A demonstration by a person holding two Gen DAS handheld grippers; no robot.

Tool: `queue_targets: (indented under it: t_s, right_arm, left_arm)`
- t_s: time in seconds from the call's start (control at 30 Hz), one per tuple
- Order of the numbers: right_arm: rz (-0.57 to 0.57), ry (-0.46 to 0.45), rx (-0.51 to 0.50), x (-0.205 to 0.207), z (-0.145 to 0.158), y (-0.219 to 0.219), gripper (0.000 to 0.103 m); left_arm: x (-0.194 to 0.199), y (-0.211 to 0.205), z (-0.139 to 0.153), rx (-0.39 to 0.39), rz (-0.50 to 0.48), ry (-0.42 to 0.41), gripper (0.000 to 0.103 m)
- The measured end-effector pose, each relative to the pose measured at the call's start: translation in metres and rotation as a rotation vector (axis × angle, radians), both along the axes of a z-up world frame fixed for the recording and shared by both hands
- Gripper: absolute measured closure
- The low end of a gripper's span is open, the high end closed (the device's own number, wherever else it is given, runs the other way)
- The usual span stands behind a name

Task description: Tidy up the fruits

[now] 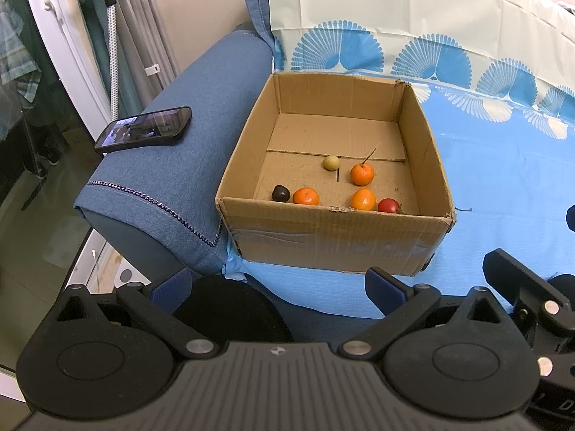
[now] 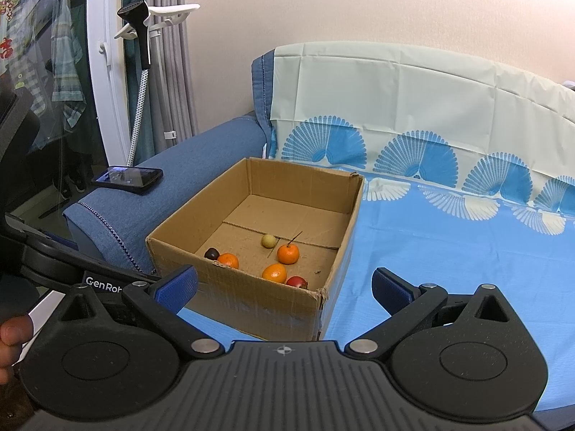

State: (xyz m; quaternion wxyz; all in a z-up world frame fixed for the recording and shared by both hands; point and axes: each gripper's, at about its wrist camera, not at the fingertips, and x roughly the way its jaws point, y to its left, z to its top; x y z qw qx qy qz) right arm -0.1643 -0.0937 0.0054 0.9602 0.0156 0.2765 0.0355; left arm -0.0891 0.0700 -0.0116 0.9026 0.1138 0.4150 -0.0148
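Through my left wrist camera, I am holding my left claw (image 1: 278, 283) wide apart, gripping nothing and touching nothing. The cardboard box (image 1: 334, 237) is sitting at 12 o'clock on the blue sheet (image 1: 503, 186), open side up. Inside, near the front wall, a dark fruit (image 1: 280, 193), an orange (image 1: 306, 196), a second orange (image 1: 363, 199) and a red fruit (image 1: 389, 205) are lying in a row. Behind them are sitting a pale green fruit (image 1: 330, 162) and a stemmed orange (image 1: 362, 174), its stem pointing toward 1 o'clock. A phone (image 1: 143, 129) is resting on the sofa arm (image 1: 187, 165) at 10 o'clock.

Through my right wrist camera, I am keeping my right claw (image 2: 284, 285) spread wide too, empty. The box is lying at 12 o'clock, its long axis running from 7 toward 1 o'clock. My left claw is showing at 9 o'clock, with a fingertip (image 2: 14, 334) below it.
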Motion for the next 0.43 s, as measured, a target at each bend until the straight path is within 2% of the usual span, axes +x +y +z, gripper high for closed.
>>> queue_targets:
  t_s: [0.43]
  right_arm:
    - [0.014,0.003,0.017,0.0050,-0.0024,0.0031,0.001]
  left_arm:
    - [0.0050,-0.0028,-0.0020,0.019,-0.011,0.009,0.000]
